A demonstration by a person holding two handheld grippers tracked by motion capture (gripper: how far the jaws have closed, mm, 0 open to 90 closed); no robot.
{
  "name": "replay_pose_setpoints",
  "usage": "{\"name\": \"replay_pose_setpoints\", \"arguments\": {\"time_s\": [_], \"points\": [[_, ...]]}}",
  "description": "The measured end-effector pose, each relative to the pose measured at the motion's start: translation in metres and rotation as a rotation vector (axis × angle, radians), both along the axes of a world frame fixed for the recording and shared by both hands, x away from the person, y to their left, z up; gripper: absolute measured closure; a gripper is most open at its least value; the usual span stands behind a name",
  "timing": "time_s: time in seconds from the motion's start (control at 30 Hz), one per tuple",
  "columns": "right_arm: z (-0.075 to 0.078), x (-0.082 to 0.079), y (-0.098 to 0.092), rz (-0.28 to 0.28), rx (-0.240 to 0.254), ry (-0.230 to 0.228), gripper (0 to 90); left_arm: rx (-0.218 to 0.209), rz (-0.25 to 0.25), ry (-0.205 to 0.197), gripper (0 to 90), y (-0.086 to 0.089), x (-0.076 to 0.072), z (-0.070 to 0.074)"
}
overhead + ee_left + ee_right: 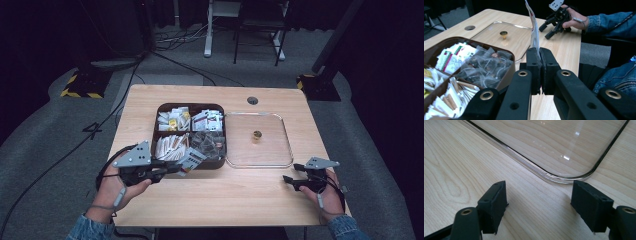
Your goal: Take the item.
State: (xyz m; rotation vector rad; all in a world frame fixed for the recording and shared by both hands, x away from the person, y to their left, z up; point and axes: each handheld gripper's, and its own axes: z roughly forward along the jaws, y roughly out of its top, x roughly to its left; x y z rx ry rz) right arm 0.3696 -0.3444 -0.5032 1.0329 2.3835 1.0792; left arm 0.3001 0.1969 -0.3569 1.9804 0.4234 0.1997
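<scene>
A brown four-compartment box (pixel 190 105) of sachets stands mid-table. My left gripper (pixel 177 167) is at the box's front right corner, shut on a flat white printed packet (pixel 192 161). In the left gripper view the packet (pixel 534 32) stands upright on edge between the closed pads of that gripper (pixel 540 53), beside the box rim (pixel 510 53). My right gripper (pixel 290 172) rests open near the front right of the table, with nothing between its fingers. Seen from the right gripper view (pixel 540 192), it points at the near corner of the clear lid (pixel 549 145).
The clear lid (pixel 270 150) with a small gold knob (pixel 257 135) lies flat to the right of the box. Dark clear bags (pixel 486 67) fill the box's front right compartment, white sticks (pixel 170 146) the front left. A cable hole (pixel 252 100) sits near the table's far edge.
</scene>
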Motion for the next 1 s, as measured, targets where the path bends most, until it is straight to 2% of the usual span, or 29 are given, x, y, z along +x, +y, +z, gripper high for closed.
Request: {"name": "replay_pose_setpoints", "arguments": {"time_s": [0.23, 0.37, 0.4, 0.47, 0.63, 0.67, 0.7, 0.83, 1.0], "points": [[0.000, 0.000, 0.000, 0.000, 0.000, 0.000, 28.7, -0.001, -0.016, -0.009, 86.8, -0.008, -0.012, -0.014], [0.000, 0.000, 0.000, 0.000, 0.000, 0.000, 28.7, 0.015, -0.027, 0.010, 86.8, -0.013, -0.017, -0.030], [0.000, 0.000, 0.000, 0.000, 0.000, 0.000, 28.7, 0.015, -0.027, 0.010, 86.8, -0.013, -0.017, -0.030], [0.000, 0.000, 0.000, 0.000, 0.000, 0.000, 28.7, 0.013, -0.036, 0.044, 86.8, -0.014, -0.018, -0.042], [0.000, 0.000, 0.000, 0.000, 0.000, 0.000, 28.7, 0.013, -0.060, 0.077, 86.8, -0.017, -0.021, -0.055], [0.000, 0.000, 0.000, 0.000, 0.000, 0.000, 28.7, 0.021, -0.066, 0.085, 86.8, -0.019, -0.021, -0.059], [0.000, 0.000, 0.000, 0.000, 0.000, 0.000, 28.7, 0.052, -0.072, 0.088, 86.8, -0.021, -0.022, -0.064], [0.000, 0.000, 0.000, 0.000, 0.000, 0.000, 28.7, 0.055, -0.086, 0.100, 86.7, -0.023, -0.020, -0.072], [0.000, 0.000, 0.000, 0.000, 0.002, 0.001, 28.7, 0.082, -0.120, 0.154, 86.7, -0.027, -0.020, -0.082]]}}
